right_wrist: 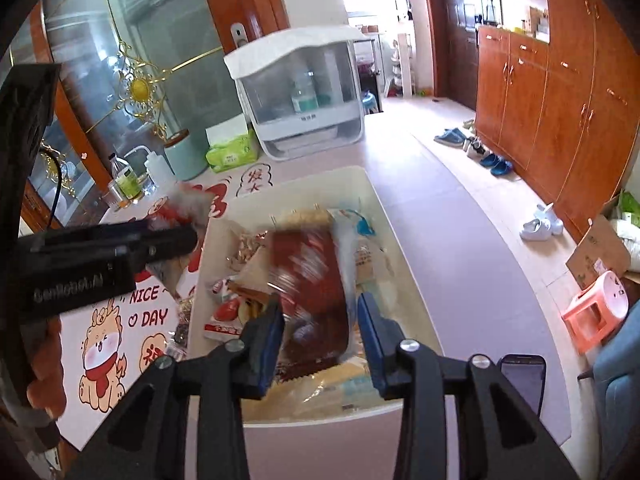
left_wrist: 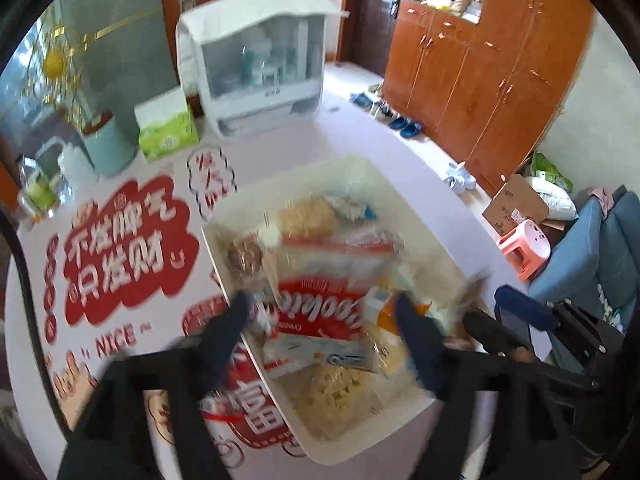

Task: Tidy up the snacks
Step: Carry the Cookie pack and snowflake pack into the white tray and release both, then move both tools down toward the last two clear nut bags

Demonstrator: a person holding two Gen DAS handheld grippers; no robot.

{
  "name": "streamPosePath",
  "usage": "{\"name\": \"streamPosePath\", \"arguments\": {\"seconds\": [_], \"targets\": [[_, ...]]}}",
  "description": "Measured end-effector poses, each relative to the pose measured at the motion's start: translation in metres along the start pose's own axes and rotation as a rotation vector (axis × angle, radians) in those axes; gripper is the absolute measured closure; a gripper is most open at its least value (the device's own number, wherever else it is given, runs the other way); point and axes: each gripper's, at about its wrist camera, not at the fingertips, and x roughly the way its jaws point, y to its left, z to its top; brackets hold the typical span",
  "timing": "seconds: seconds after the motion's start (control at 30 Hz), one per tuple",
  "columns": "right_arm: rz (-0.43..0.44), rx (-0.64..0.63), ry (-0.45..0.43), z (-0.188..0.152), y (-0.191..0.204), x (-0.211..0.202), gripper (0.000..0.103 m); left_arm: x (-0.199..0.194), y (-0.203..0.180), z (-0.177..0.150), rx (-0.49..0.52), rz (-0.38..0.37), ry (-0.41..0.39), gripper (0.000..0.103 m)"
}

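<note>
Household room background: wooden cabinets, shoes on the floor, a glass cabinet behind. Worktop (right_wrist: 420,200) was covered on its left by a printed red-and-white mat (left_wrist: 120,248); a white lidded appliance (right_wrist: 300,96), a green tissue pack (left_wrist: 168,132) and a teal canister (left_wrist: 108,148) were seen at the far edge.

White bin (right_wrist: 372,184) was located on the worktop directly ahead of and below both grippers, long axis running away from the cameras. It was already piled with snack packets: pale crumbly bags, a blue-and-white packet at the far end, a red-and-white pouch (left_wrist: 316,304) in the middle.

Right gripper (right_wrist: 320,336) was held over the bin's near end, jaws partly open. A dark red snack bag (right_wrist: 316,280) was seen between the pads, long axis pointing away from the gripper, heavily motion-blurred. No pad contact could be made out, so the bag was judged released or dropping rather than gripped.

Left gripper (left_wrist: 320,332) was spread wide over the bin's near-left rim, nothing pinched between the fingers; only bin contents were seen in the gap. In the right wrist view it was seen at the left with a blurred red-and-white packet (right_wrist: 188,204) near its tip; whether that was loose or touching could not be told.

Right gripper was judged nearer the bin centre. Key relation for any next move: bin contents straight below, between both grippers.
</note>
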Motion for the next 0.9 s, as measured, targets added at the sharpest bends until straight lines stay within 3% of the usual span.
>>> {"name": "streamPosePath", "arguments": {"seconds": [0.07, 0.2, 0.47, 0.77, 0.9], "targets": [[0.005, 0.007, 0.004, -0.001, -0.003, 0.004, 0.049, 0.002, 0.002, -0.007, -0.017, -0.018, 0.013, 0.019], [0.021, 0.014, 0.027, -0.003, -0.009, 0.013, 0.048, 0.004, 0.006, -0.015, -0.016, 0.026, 0.035, 0.019], [0.064, 0.024, 0.057, -0.002, -0.008, 0.025, 0.048, -0.027, 0.017, -0.019, -0.049, 0.085, -0.041, 0.019], [0.043, -0.038, 0.002, 0.007, 0.016, 0.011, 0.048, -0.109, 0.027, -0.016, 0.037, 0.152, -0.191, 0.019], [0.065, -0.07, -0.015, 0.014, 0.04, 0.001, 0.048, -0.139, 0.049, -0.003, 0.007, 0.104, -0.147, 0.019]]}}
